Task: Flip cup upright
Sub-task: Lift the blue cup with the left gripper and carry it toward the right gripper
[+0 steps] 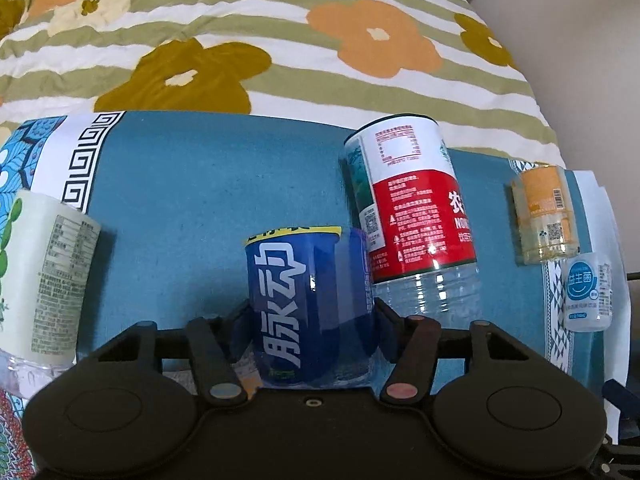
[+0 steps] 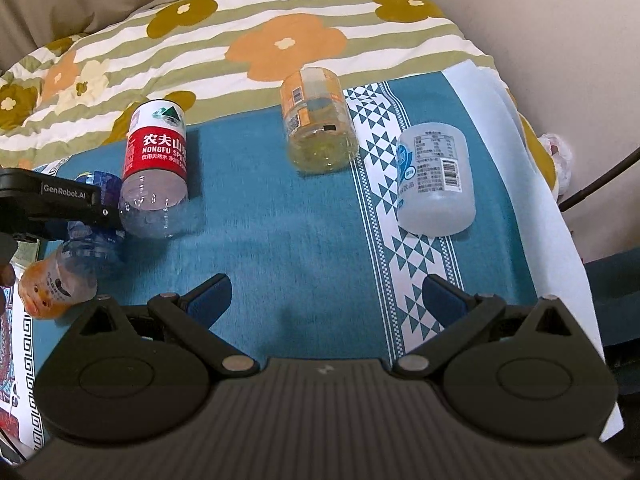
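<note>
My left gripper [image 1: 312,316] is shut on a blue-labelled cut-bottle cup [image 1: 310,304] with white characters, which stands on the blue mat. In the right wrist view that gripper's finger [image 2: 60,200] shows at the far left, closed on the same blue cup [image 2: 100,216]. My right gripper [image 2: 326,300] is open and empty, low over the mat's near middle. A red-labelled Nongfu cup [image 1: 412,216] [image 2: 156,168], a yellowish orange-labelled cup [image 1: 546,216] [image 2: 320,120] and a white cup [image 1: 588,292] [image 2: 434,180] stand on the mat, apparently upside down.
A pale green-labelled bottle cup [image 1: 44,280] stands at the left edge. An orange-tinted cup [image 2: 56,284] sits near the left gripper. The blue patterned mat [image 2: 300,220] lies on a floral striped bedspread [image 1: 280,40]. A wall [image 2: 540,20] is at the right.
</note>
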